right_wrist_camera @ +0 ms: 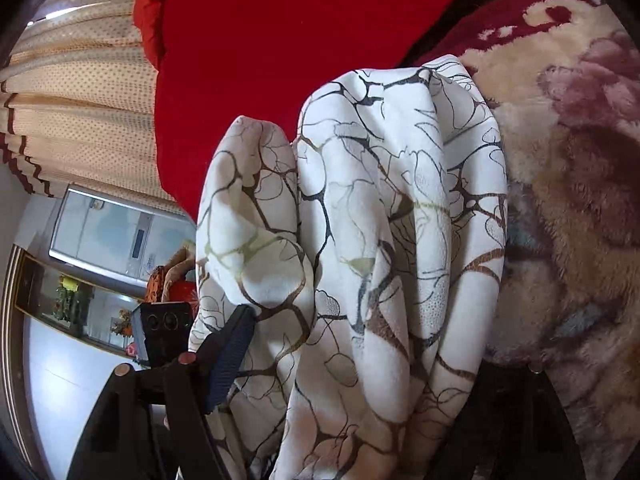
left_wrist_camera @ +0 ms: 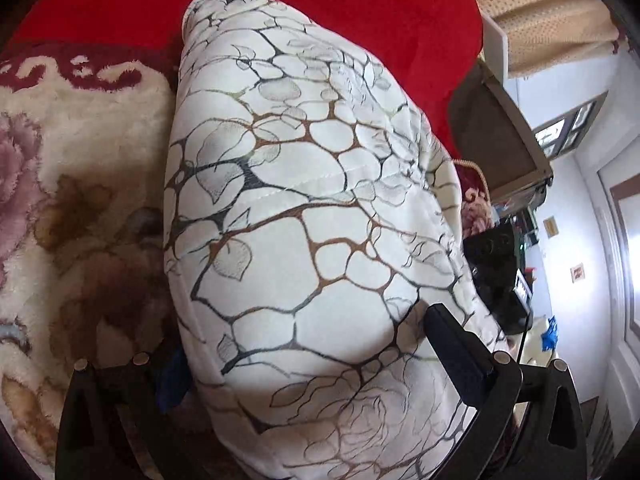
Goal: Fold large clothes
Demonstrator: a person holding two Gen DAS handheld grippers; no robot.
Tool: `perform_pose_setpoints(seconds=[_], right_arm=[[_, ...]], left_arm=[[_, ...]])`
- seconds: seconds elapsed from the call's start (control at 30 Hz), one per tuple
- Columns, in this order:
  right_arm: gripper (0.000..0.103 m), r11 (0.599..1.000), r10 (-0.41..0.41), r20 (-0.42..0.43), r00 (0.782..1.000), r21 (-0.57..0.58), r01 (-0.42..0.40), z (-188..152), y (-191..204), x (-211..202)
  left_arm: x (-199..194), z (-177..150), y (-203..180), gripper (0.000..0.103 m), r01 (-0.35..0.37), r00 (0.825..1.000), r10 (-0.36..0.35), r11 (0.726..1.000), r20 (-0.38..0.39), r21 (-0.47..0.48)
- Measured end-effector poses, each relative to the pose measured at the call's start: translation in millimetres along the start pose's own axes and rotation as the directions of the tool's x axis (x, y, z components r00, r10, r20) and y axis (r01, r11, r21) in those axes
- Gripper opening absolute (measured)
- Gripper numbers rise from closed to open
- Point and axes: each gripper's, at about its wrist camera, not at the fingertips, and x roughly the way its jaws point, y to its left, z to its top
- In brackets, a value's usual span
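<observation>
In the left wrist view, white padded garment with dark vein-and-leaf print fills centre, bulging up over red cover and floral plush blanket. Left gripper straddles its near end: right finger lies against the cloth, left finger mostly hidden under the fold. Jaws wide, apparently clamped on thick bundle. Other handheld rig shows at the right edge, near the garment.

In the right wrist view, same garment hangs bunched in vertical folds between the fingers of right gripper. Left finger with blue pad presses the fabric; right finger is dark and mostly covered. Jaws stand wide, closed on a thick wad. Red cover behind, plush blanket to the right, curtain to the left.

Step looks like carrying a doubled garment down to lay it. To do well: keep both grips level, pull apart to flatten bunching on the right side, lower evenly onto the bed, release only once the edges line up.
</observation>
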Motion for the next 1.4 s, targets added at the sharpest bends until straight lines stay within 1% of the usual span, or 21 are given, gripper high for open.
perform_pose_setpoints(seconds=[0.03, 0.1, 0.13, 0.2, 0.3, 0.37, 0.47, 0.6, 0.73, 0.83, 0.87, 0.93, 1.0, 1.03, 1.1, 1.13, 1.17, 1.2, 1.27, 1.3, 1.4], right_arm=[[0.068, 1.000, 0.008, 0.003, 1.000, 0.002, -0.008, -1.0, 1.4, 1.1], [0.056, 0.999, 0.028, -0.003, 1.000, 0.016, -0.028, -5.5, 5.1, 4.2], [0.052, 1.000, 0.024, -0.004, 1.000, 0.012, -0.024, -6.1, 7.9, 1.6], [0.049, 1.000, -0.003, 0.008, 1.000, -0.021, 0.003, -8.4, 19.0, -3.3], [0.047, 0.999, -0.006, 0.023, 1.000, -0.043, 0.007, -9.2, 33.3, -6.5], [0.047, 0.998, 0.015, 0.044, 0.999, -0.068, -0.012, -12.5, 47.0, -12.9], [0.047, 0.994, 0.053, 0.063, 0.997, -0.103, -0.047, -18.2, 66.6, -18.2], [0.047, 0.986, 0.099, 0.078, 0.992, -0.143, -0.088, -28.5, 84.2, -15.1], [0.046, 0.975, 0.141, 0.083, 0.987, -0.186, -0.123, -37.6, 101.9, -3.6], [0.046, 0.970, 0.156, 0.073, 0.985, -0.199, -0.139, -45.7, 108.0, 9.8], [0.046, 0.970, 0.156, 0.071, 0.985, -0.199, -0.139, -46.9, 103.3, 11.7], [0.046, 0.973, 0.127, 0.070, 0.989, -0.200, -0.111, -52.3, 98.3, 20.7], [0.046, 0.983, 0.050, 0.064, 0.997, -0.181, -0.038, -55.7, 84.8, 34.7], [0.046, 0.987, 0.016, 0.059, 0.998, -0.162, -0.006, -56.3, 75.7, 40.9], [0.047, 0.990, -0.033, 0.062, 0.998, -0.138, 0.041, -55.5, 61.0, 44.5], [0.051, 0.991, -0.038, 0.056, 0.998, -0.123, 0.044, -54.5, 56.6, 42.7], [0.051, 0.993, -0.040, 0.053, 0.998, -0.107, 0.046, -54.2, 54.9, 37.8], [0.057, 0.993, -0.052, 0.057, 0.997, -0.103, 0.057, -54.9, 55.5, 30.4], [0.058, 0.985, -0.104, 0.099, 0.990, -0.129, 0.117, -58.1, 61.3, 8.8], [0.058, 0.980, -0.127, 0.121, 0.984, -0.140, 0.144, -60.0, 66.2, -1.2], [0.058, 0.963, -0.153, 0.225, 0.962, -0.186, 0.196, -69.9, 86.5, -38.5]], left_arm=[[-1.4, 0.5, -3.1, 0.103, 0.003, 1.000, -0.003, 1.000, 0.015, -0.009], [-3.1, -1.1, -11.1, 0.103, -0.008, 0.999, 0.008, 1.000, 0.040, 0.001], [-3.2, -1.4, -16.4, 0.103, -0.019, 0.999, 0.019, 1.000, 0.049, 0.016], [-4.7, -0.1, -25.7, 0.103, -0.027, 0.997, 0.024, 0.999, 0.068, 0.035], [-13.9, 2.3, -36.8, 0.097, -0.021, 0.995, 0.015, 0.998, 0.099, 0.056], [-28.9, 2.6, -43.9, 0.087, -0.011, 0.992, 0.002, 0.997, 0.123, 0.076], [-49.1, 0.5, -50.0, 0.086, -0.016, 0.989, 0.003, 0.996, 0.147, 0.086], [-55.3, 1.5, -54.7, 0.086, -0.043, 0.980, 0.023, 0.994, 0.198, 0.097], [-57.8, -0.3, -54.7, 0.086, -0.102, 0.963, 0.072, 0.990, 0.261, 0.101], [-57.4, -3.4, -46.0, 0.086, -0.128, 0.956, 0.102, 0.989, 0.276, 0.079], [-57.9, -4.9, -41.4, 0.086, -0.146, 0.954, 0.121, 0.987, 0.273, 0.070], [-47.9, -2.2, -31.3, 0.086, -0.187, 0.953, 0.169, 0.981, 0.253, 0.049], [-32.7, 0.4, -16.2, 0.086, -0.229, 0.953, 0.221, 0.973, 0.207, 0.015], [-18.7, 2.1, -4.5, 0.086, -0.275, 0.948, 0.273, 0.961, 0.162, -0.013], [4.0, 5.2, 15.8, 0.088, -0.356, 0.929, 0.359, 0.933, 0.089, -0.056], [7.6, 6.7, 24.9, 0.089, -0.346, 0.933, 0.352, 0.934, 0.068, -0.091], [4.9, 7.6, 28.1, 0.089, -0.321, 0.942, 0.330, 0.941, 0.069, -0.109], [-0.1, 7.7, 28.1, 0.089, -0.308, 0.945, 0.318, 0.944, 0.076, -0.115], [-8.9, 4.8, 23.7, 0.089, -0.322, 0.939, 0.330, 0.942, 0.093, -0.098], [-10.9, 3.3, 19.5, 0.089, -0.343, 0.932, 0.351, 0.935, 0.093, -0.087], [-13.9, -0.7, 5.3, 0.089, -0.392, 0.912, 0.397, 0.917, 0.098, -0.066]])
